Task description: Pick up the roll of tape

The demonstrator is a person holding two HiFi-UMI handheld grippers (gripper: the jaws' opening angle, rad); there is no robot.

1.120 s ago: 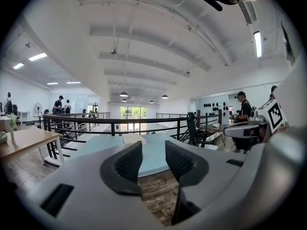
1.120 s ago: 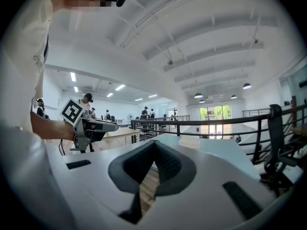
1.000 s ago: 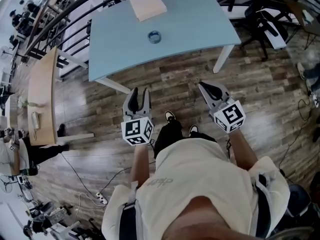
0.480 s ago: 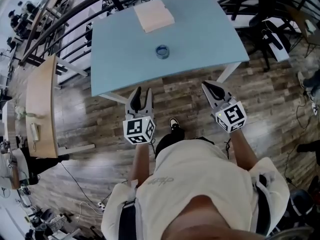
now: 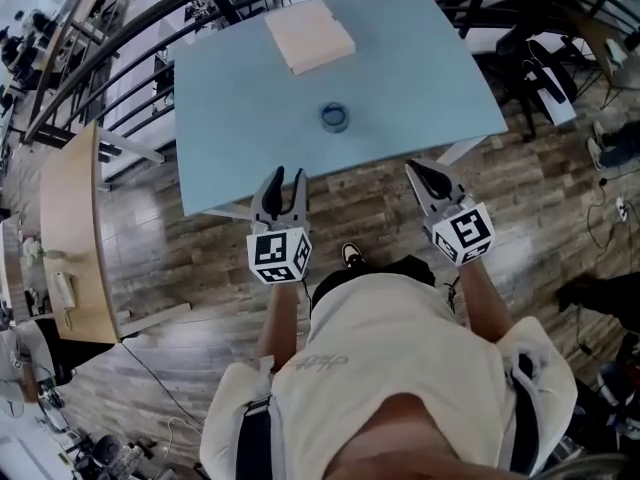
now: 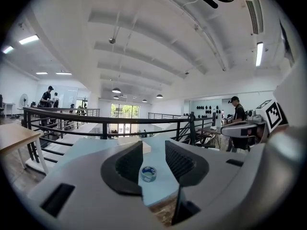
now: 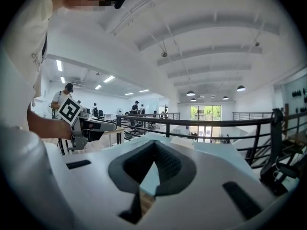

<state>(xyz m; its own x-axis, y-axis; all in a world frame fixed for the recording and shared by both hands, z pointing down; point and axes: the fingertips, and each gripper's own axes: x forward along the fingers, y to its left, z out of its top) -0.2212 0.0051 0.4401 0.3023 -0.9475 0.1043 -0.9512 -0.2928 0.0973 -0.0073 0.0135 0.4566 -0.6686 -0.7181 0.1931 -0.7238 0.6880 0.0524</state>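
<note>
A small blue roll of tape (image 5: 335, 118) lies flat near the middle of the light blue tabletop (image 5: 230, 118). A pale beige flat block (image 5: 310, 36) sits well beyond it, toward the black railing (image 6: 104, 130). Only bare tabletop separates the tape from the grippers. The left gripper (image 5: 286, 178) hovers at the near edge, its jaws apart and empty. The right gripper (image 5: 414, 168) hangs just off that edge over the wood-plank floor (image 5: 360, 193), its jaws closed on nothing.

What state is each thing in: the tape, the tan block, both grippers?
roll of tape: lying flat on the table, nothing touching it.
tan block: lying flat, farther back on the table.
left gripper: jaws apart, empty.
right gripper: jaws together, empty.
</note>
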